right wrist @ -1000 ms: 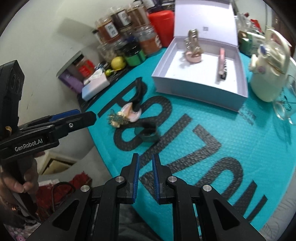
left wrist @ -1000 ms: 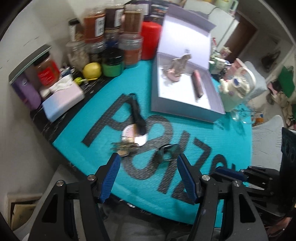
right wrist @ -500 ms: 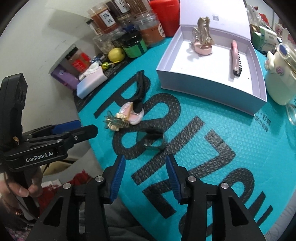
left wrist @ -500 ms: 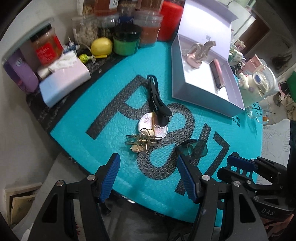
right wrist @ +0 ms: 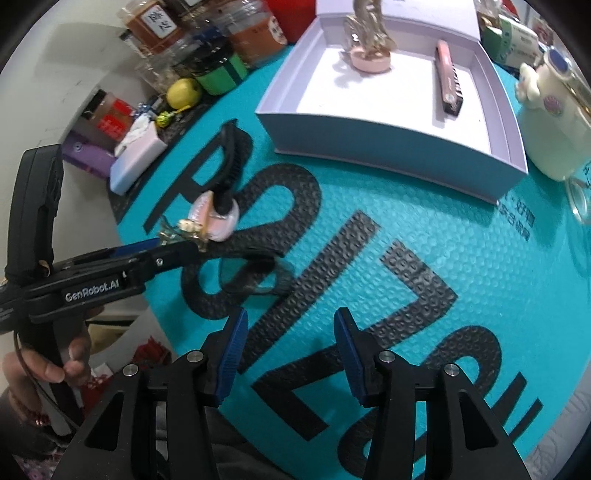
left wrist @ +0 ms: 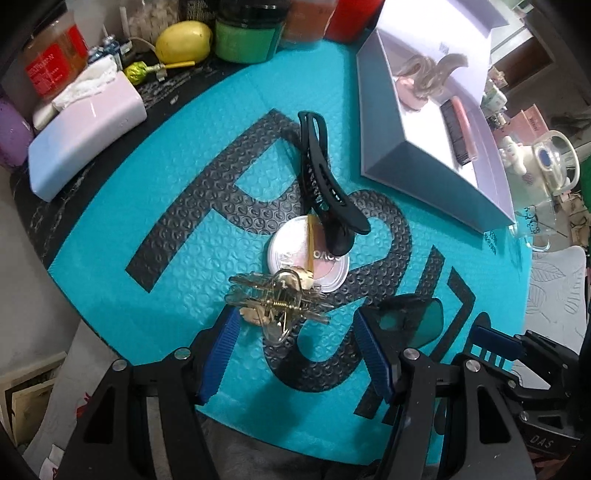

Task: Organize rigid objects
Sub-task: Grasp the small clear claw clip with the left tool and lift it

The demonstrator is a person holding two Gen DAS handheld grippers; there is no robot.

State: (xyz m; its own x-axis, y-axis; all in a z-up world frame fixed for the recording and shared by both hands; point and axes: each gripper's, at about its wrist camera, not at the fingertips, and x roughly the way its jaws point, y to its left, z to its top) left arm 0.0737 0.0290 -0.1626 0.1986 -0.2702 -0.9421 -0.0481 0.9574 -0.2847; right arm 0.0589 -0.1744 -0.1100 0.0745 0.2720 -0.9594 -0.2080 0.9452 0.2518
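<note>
On the teal mat (left wrist: 192, 155) lie a clear gold hair claw clip (left wrist: 275, 301), a round pink compact (left wrist: 308, 254), a long black hair clip (left wrist: 321, 177) and a dark teal-lensed clip (left wrist: 406, 317). My left gripper (left wrist: 295, 354) is open, its fingertips on either side of the gold claw clip. My right gripper (right wrist: 290, 354) is open and empty, just short of the dark teal-lensed clip (right wrist: 255, 277). An open white box (right wrist: 391, 107) holds a pink-based figurine (right wrist: 369, 44) and a pink bar (right wrist: 448, 79).
Jars (right wrist: 251, 33), a lemon (left wrist: 183, 40), a green tub (left wrist: 245, 38) and a pink-white tissue pack (left wrist: 85, 125) line the far left edge. A cream teapot (right wrist: 554, 122) and a glass cup (left wrist: 535, 225) stand right of the box.
Both grippers moved forward and down toward the mat. The right gripper opened from shut. The left gripper now brackets the gold claw clip.
</note>
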